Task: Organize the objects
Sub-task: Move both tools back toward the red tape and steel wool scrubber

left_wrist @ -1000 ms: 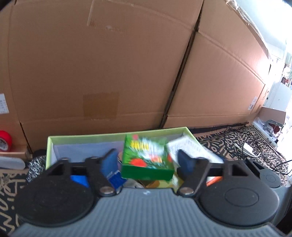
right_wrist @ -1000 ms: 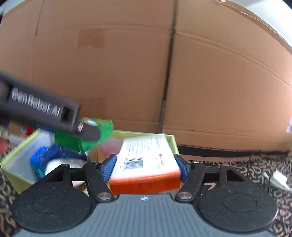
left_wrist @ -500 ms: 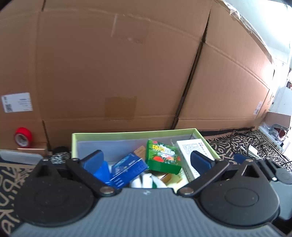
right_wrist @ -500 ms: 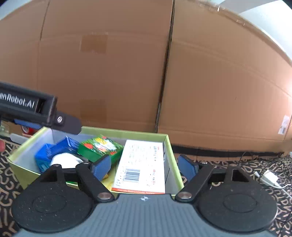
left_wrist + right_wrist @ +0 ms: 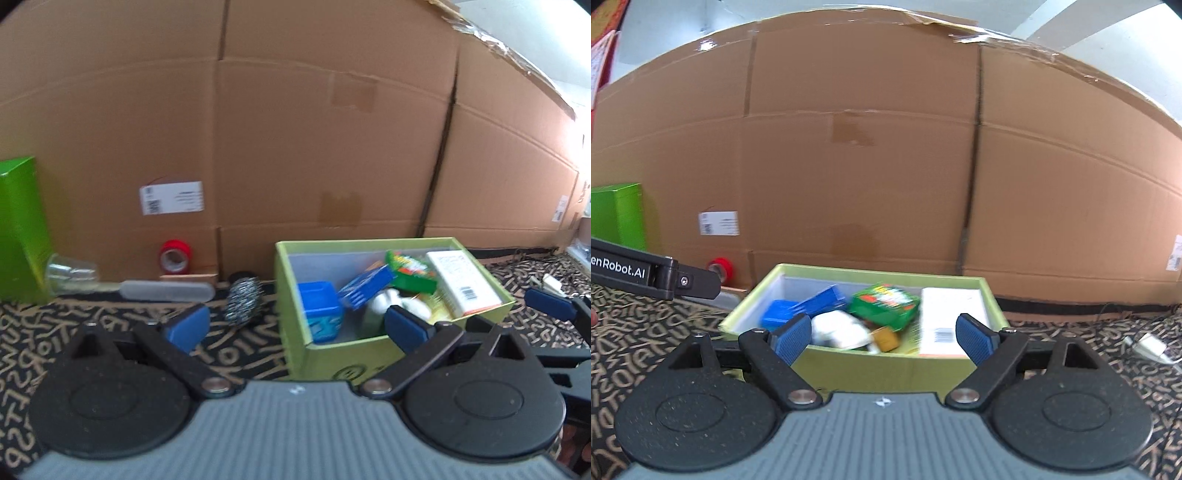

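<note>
Box [image 5: 373,347], lime green and open-topped, sits on the patterned worktop [image 5: 110,314] with its back rim close to the cardboard wall [image 5: 295,129]. Inside we see a blue tub [image 5: 320,309] at 9 o'clock, a tilted blue carton [image 5: 364,286] and a green carton [image 5: 410,271] toward the middle, a white bundle [image 5: 391,301] near the front, and a white packet [image 5: 463,286] lying against the wall at 3 o'clock.

Our left gripper [image 5: 295,325] has its fingers [image 5: 186,326] spread wide and holds nothing; the front left corner of the box lies between them. Our right gripper [image 5: 884,338] is likewise spread and empty, its fingers [image 5: 973,338] framing the near rim of the box. In the right view the left gripper's arm reaches in from 9 o'clock, short of the box's left edge.

At 9 o'clock from the box, apart from it, lies a steel scrubber [image 5: 244,301]. Farther that way along the wall's foot come a grey brush [image 5: 166,291], a red tape roll [image 5: 176,254], a tipped clear cup [image 5: 70,274] and a tall green carton [image 5: 20,225]. Bare worktop lies in front of these. At 3 o'clock the worktop carries a white plug [image 5: 1150,345] and its cable.
</note>
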The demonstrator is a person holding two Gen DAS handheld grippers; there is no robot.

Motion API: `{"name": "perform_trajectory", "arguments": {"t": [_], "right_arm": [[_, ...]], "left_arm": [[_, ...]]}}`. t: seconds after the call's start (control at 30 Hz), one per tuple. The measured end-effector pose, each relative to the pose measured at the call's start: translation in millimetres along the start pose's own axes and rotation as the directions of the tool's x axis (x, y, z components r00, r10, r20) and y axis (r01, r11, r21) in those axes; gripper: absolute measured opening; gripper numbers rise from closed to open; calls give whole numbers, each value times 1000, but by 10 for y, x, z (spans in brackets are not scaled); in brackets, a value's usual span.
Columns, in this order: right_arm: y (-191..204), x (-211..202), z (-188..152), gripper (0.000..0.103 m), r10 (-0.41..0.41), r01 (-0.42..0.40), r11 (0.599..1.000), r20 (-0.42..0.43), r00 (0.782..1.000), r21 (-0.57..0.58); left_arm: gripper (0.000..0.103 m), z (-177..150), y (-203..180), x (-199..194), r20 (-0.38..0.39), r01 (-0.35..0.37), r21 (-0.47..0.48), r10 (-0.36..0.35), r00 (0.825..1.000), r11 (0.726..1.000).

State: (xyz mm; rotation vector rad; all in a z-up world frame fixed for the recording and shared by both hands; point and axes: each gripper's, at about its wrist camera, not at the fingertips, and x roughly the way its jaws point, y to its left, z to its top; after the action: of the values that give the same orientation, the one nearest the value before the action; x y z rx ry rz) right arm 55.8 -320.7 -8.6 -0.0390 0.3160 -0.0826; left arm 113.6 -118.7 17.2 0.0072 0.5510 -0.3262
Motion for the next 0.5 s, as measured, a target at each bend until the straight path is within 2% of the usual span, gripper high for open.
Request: {"name": "perform_trajectory", "arguments": {"t": [0.3,0.5], "right_arm": [[477,48,-215,88,107,-105,994,-47,993,44],[801,110,-328,88,193,-189,980,-78,978,59]], "left_arm": [[103,-296,569,-132,-57,-58,-69,54,997,996],[103,-522,938,-173,-94,-94,-109,84,992,990]]}}
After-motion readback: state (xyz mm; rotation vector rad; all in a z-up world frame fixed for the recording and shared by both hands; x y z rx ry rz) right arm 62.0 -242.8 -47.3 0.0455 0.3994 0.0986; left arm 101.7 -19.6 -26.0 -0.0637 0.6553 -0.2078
